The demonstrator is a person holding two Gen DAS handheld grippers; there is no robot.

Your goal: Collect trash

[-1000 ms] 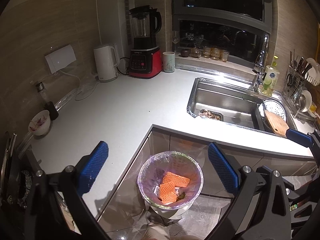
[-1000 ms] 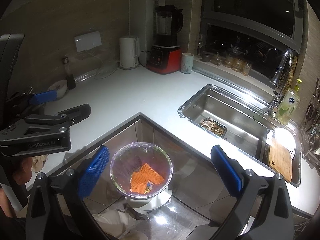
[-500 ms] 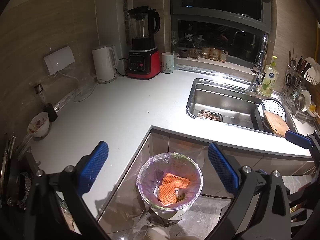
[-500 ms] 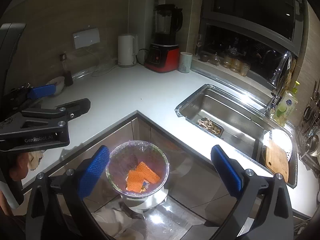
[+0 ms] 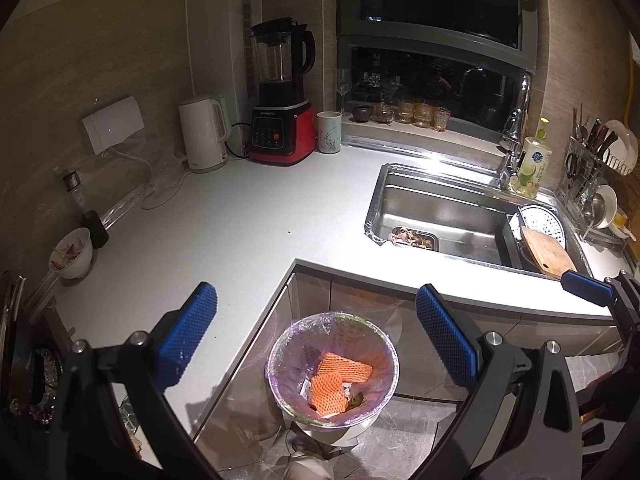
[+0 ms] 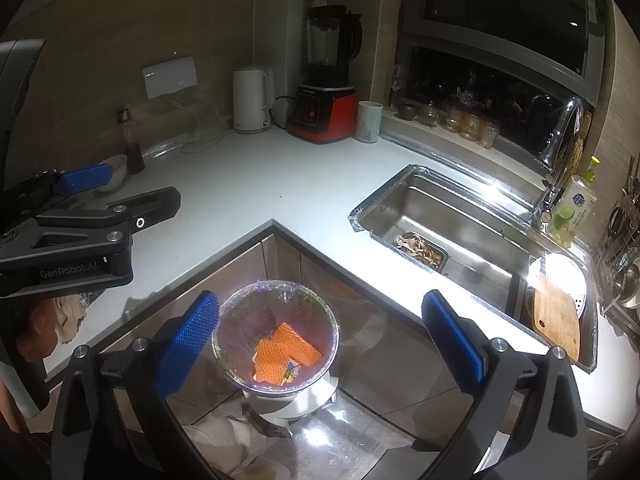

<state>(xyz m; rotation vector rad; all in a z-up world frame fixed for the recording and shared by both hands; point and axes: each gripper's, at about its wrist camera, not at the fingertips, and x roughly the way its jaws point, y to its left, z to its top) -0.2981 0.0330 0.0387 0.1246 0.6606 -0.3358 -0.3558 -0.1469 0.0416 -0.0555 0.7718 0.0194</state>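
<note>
A round trash bin point(image 5: 378, 334) lined with a clear bag stands on the floor in the counter's inner corner; it also shows in the right wrist view point(image 6: 328, 316). Orange foam netting point(image 5: 336, 380) lies inside it, also visible in the right wrist view point(image 6: 280, 350). My left gripper point(image 5: 316, 340) is open and empty, held above the bin. My right gripper point(image 6: 320, 340) is open and empty, also above the bin. The left gripper's body point(image 6: 100, 224) shows at the left of the right wrist view.
An L-shaped white counter point(image 5: 224, 232) wraps around the bin. A sink point(image 5: 440, 208) holds a small tray of scraps point(image 5: 412, 238) and a cutting board point(image 5: 548, 250). A bowl point(image 5: 72, 256), kettle point(image 5: 202, 138), blender point(image 5: 282, 120) and cup point(image 5: 330, 132) line the wall.
Both grippers have drifted slightly, so the bin sits a little differently in each view. Both stay open and empty. The netting in the bin has not moved.
</note>
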